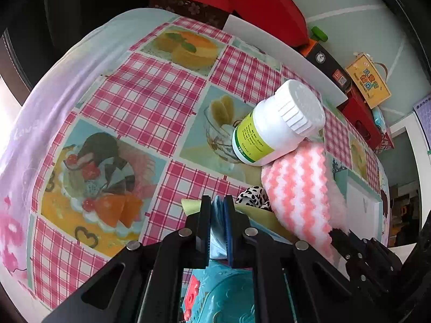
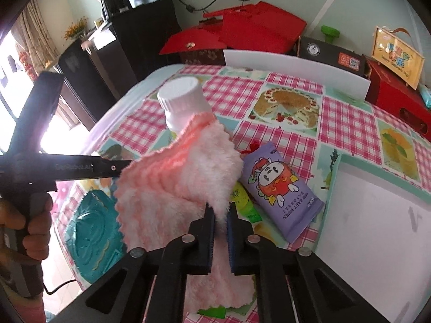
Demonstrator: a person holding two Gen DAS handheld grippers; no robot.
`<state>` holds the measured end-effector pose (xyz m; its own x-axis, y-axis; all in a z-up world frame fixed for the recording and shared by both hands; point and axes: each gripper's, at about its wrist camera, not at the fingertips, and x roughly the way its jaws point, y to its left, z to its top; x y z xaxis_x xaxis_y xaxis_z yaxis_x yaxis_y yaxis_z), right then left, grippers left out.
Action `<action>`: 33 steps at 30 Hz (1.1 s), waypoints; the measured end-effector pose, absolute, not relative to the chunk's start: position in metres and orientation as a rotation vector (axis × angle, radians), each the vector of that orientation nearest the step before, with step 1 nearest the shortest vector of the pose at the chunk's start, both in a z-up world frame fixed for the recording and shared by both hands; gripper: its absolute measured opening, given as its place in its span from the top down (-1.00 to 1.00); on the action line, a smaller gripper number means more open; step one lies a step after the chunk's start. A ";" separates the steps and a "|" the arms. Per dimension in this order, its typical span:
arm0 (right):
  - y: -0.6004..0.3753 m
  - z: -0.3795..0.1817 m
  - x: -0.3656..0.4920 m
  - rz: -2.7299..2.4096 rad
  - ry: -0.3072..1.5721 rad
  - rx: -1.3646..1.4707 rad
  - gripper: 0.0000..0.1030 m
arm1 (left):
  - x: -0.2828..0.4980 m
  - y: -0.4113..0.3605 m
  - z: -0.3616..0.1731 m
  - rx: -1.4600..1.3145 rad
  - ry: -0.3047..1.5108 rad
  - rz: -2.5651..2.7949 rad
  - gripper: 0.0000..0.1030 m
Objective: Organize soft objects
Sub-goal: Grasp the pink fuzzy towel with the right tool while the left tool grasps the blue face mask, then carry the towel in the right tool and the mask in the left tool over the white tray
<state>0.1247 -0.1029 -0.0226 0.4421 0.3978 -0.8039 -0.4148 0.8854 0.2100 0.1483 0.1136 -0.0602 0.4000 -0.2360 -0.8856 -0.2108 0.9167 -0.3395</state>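
1. Left gripper: jaws nearly together, pinching a thin fold of pale blue cloth between the pads, over a teal plastic item.
2. Right gripper: jaws nearly together, clamped on an edge of the pink-and-white fluffy towel. Towel hangs bunched in front of the fingers.
3. Towel also shows in the left view, lying on the pink checked tablecloth, near the table's right side.
4. White pill bottle, yellow-green label, tilted, leaning on the upper end of the towel; touching it.
5. Purple wipes packet lies flat just right of the towel, next to a white tray with a teal rim.
6. Leopard-print fabric sits just left of the towel, on a yellow sheet.
7. A hand grips the left tool's handle at the left edge of the right view.
8. Red boxes stand beyond the table's far edge.
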 end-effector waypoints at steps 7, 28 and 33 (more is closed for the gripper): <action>-0.110 -0.007 0.119 0.520 0.947 0.009 0.83 | 0.142 0.116 -0.051 -0.437 1.122 0.011 0.84; -0.157 0.079 0.093 0.492 0.740 0.107 0.84 | 0.118 0.105 0.025 -0.408 0.940 0.024 0.85; -0.171 0.103 0.080 0.472 0.685 0.118 0.84 | 0.108 0.097 0.050 -0.397 0.888 0.007 0.85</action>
